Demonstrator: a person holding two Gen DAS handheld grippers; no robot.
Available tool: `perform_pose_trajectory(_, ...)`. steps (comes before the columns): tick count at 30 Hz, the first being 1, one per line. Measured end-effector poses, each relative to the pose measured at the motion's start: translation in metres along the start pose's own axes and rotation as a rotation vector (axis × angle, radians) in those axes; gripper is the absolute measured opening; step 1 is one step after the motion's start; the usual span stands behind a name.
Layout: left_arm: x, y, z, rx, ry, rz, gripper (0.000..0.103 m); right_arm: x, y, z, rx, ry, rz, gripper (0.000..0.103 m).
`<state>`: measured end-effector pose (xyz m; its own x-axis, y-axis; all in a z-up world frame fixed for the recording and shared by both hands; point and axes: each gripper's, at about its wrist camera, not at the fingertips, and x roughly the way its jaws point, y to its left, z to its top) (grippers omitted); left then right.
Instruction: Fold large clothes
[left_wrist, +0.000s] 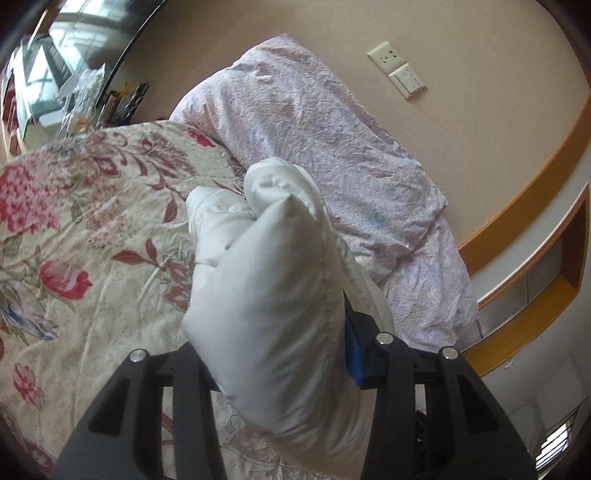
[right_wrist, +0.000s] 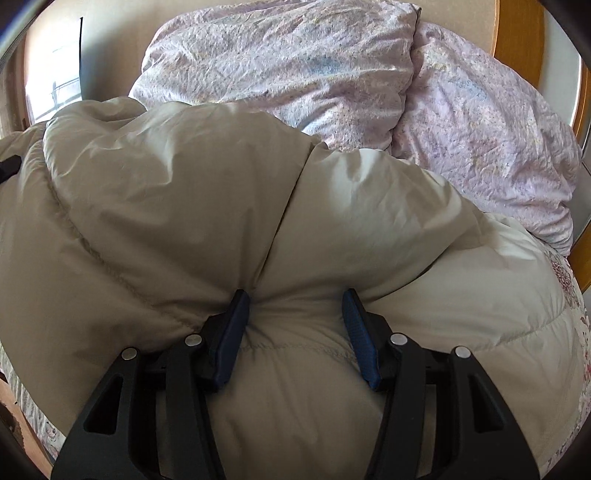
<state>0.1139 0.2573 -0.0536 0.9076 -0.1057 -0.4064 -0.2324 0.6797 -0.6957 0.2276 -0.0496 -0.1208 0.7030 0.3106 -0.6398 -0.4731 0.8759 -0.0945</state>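
A puffy off-white padded jacket (right_wrist: 177, 192) lies bunched on the bed and fills most of the right wrist view. My right gripper (right_wrist: 295, 306) clamps a thick fold of it between its blue pads (right_wrist: 231, 332), the jaws held apart by the padding. My left gripper (left_wrist: 295, 325) is shut on another part of the jacket (left_wrist: 266, 295), held up above the floral bedspread (left_wrist: 92, 221); the fabric hides the left finger, and only the right blue pad (left_wrist: 355, 354) shows.
Two pale lilac pillows (right_wrist: 295, 70) lean against the wall at the head of the bed. A wooden headboard rail (left_wrist: 524, 192) and wall sockets (left_wrist: 397, 68) are at the right. A window and cluttered sill (left_wrist: 74, 92) are at the far left.
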Motion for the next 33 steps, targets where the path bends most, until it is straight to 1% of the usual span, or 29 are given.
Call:
perform_pose_trajectory(3, -0.007, -0.035, -0.001, 0.142, -0.024, 0.004, 0.044, 0.001, 0.000, -0.002, 0.008, -0.009, -0.001, 0.056)
perform_pose_trajectory(6, -0.014, -0.071, -0.005, 0.274, -0.049, -0.013, 0.044, 0.001, -0.005, -0.003, 0.034, -0.012, 0.017, 0.056)
perform_pose_trajectory(11, -0.018, -0.129, -0.020, 0.476, -0.073, -0.034, 0.044, 0.001, -0.009, -0.003, 0.053, -0.013, 0.036, 0.056)
perform_pose_trajectory(14, -0.016, -0.156, -0.030, 0.561, -0.069, -0.062, 0.045, 0.002, -0.010, -0.004, 0.057, -0.017, 0.043, 0.056)
perform_pose_trajectory(16, -0.013, -0.171, -0.037, 0.608, -0.063, -0.088, 0.048, 0.002, -0.011, -0.004, 0.058, -0.020, 0.051, 0.056)
perform_pose_trajectory(18, -0.007, -0.185, -0.046, 0.652, -0.058, -0.103, 0.051, 0.002, -0.013, -0.005, 0.051, -0.026, 0.067, 0.056)
perform_pose_trajectory(21, -0.005, -0.204, -0.059, 0.710, -0.074, -0.107, 0.053, -0.005, -0.026, -0.006, 0.052, -0.033, 0.119, 0.056)
perform_pose_trajectory(23, -0.005, -0.214, -0.065, 0.728, -0.073, -0.130, 0.053, -0.014, -0.036, -0.010, 0.048, -0.048, 0.132, 0.056)
perform_pose_trajectory(25, -0.003, -0.224, -0.070, 0.735, -0.063, -0.156, 0.055, -0.028, -0.051, -0.016, 0.047, -0.080, 0.136, 0.058)
perform_pose_trajectory(27, 0.001, -0.236, -0.079, 0.746, -0.054, -0.170, 0.058, -0.043, -0.073, -0.025, 0.058, -0.117, 0.130, 0.065)
perform_pose_trajectory(28, 0.004, -0.242, -0.083, 0.751, -0.047, -0.176, 0.060, -0.048, -0.084, -0.029, 0.069, -0.128, 0.134, 0.066)
perform_pose_trajectory(33, 0.030, -0.268, -0.107, 0.754, 0.030, -0.216, 0.062, -0.063, -0.152, -0.050, 0.182, -0.110, 0.089, 0.067)
